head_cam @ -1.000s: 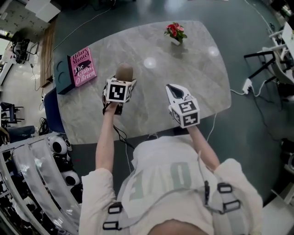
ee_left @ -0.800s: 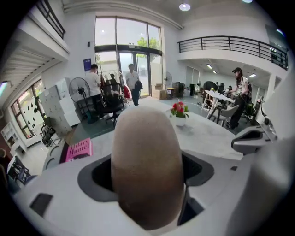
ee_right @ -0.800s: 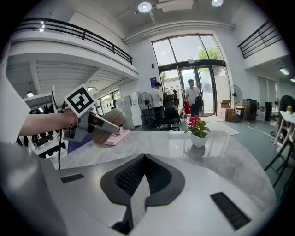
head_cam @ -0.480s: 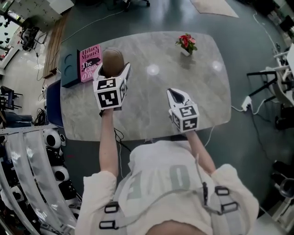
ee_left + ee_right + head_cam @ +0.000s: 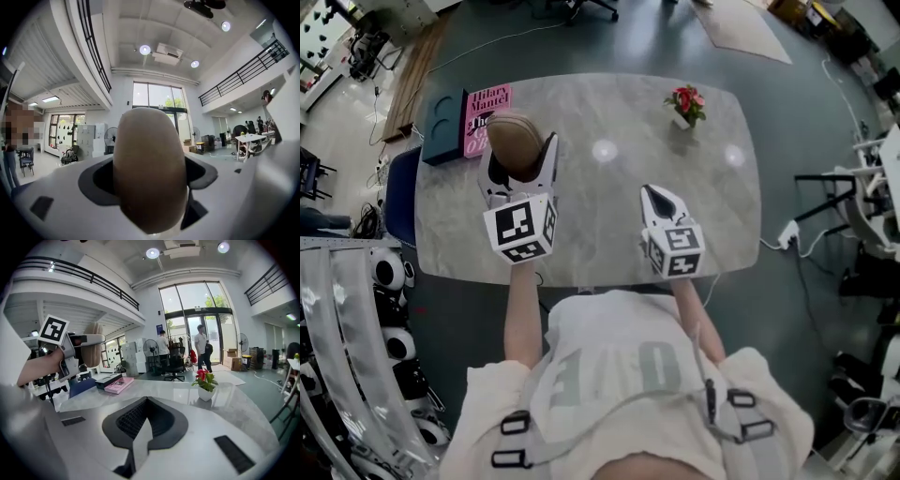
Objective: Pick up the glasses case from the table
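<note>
Brown glasses case (image 5: 514,137) held aloft by left claw (image 5: 523,161).

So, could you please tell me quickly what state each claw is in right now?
Left claw: closed on the brown case.
Right claw: closed, holding nothing.
</note>
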The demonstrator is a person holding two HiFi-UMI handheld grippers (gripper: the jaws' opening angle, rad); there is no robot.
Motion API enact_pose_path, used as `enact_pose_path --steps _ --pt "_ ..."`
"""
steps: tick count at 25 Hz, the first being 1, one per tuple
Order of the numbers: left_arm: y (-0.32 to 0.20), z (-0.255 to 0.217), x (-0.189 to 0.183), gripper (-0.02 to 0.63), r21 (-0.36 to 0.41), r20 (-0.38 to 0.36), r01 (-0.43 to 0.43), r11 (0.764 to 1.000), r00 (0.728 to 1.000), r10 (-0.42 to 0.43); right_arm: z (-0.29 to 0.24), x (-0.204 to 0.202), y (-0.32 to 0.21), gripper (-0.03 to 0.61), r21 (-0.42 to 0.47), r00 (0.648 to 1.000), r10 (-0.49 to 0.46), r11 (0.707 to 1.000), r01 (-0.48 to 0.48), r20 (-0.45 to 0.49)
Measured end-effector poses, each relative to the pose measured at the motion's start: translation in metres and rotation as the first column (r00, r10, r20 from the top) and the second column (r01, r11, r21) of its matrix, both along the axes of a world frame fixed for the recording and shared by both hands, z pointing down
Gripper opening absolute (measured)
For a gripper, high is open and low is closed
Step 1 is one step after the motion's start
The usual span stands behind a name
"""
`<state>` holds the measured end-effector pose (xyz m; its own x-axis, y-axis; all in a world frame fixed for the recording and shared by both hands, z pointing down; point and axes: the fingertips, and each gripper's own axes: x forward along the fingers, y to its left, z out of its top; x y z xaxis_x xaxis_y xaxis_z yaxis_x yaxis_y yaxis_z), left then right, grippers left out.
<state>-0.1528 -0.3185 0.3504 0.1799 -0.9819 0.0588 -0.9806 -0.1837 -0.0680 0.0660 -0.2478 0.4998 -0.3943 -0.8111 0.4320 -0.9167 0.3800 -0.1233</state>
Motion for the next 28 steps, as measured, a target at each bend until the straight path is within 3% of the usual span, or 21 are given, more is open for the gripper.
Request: enact_pose_path --steps 6,11,14,18,23,28 --pt "0.037 -0.001 -0.012 0.399 0.097 -0.041 0.071 0.993 0.997 -0.067 -0.021 -0.002 0.001 0.002 0.095 1.0 0.001 0.996 0.0 -0.016" --pt "0.059 0.015 -0.01 0.399 0.067 -0.04 0.061 0.996 0.997 -0.059 -0.051 -0.005 0.002 0.002 0.215 1.0 -0.008 0.976 0.012 -0.02" --pt "0.068 0.024 -0.01 0.399 0.039 -0.042 0.059 0.997 0.997 -0.058 -0.059 -0.004 0.002 0.002 0.241 1.0 0.001 0.97 0.006 -0.029" --pt "0.073 0.034 -0.008 0.399 0.012 -0.038 0.054 0.998 0.998 -0.053 -0.053 -0.005 0.003 0.002 0.228 0.999 -0.006 0.974 0.015 -0.037" --pt "0.075 0.039 -0.008 0.399 -0.011 -0.036 0.055 0.998 0.998 -0.056 -0.03 -0.004 0.011 0.002 0.132 1.0 0.004 0.991 0.0 -0.03" --pt "0.078 0.043 -0.006 0.399 -0.026 -0.024 0.053 0.998 0.998 -0.053 -0.021 -0.004 0.018 0.002 0.1 1.0 -0.002 0.995 0.005 -0.028"
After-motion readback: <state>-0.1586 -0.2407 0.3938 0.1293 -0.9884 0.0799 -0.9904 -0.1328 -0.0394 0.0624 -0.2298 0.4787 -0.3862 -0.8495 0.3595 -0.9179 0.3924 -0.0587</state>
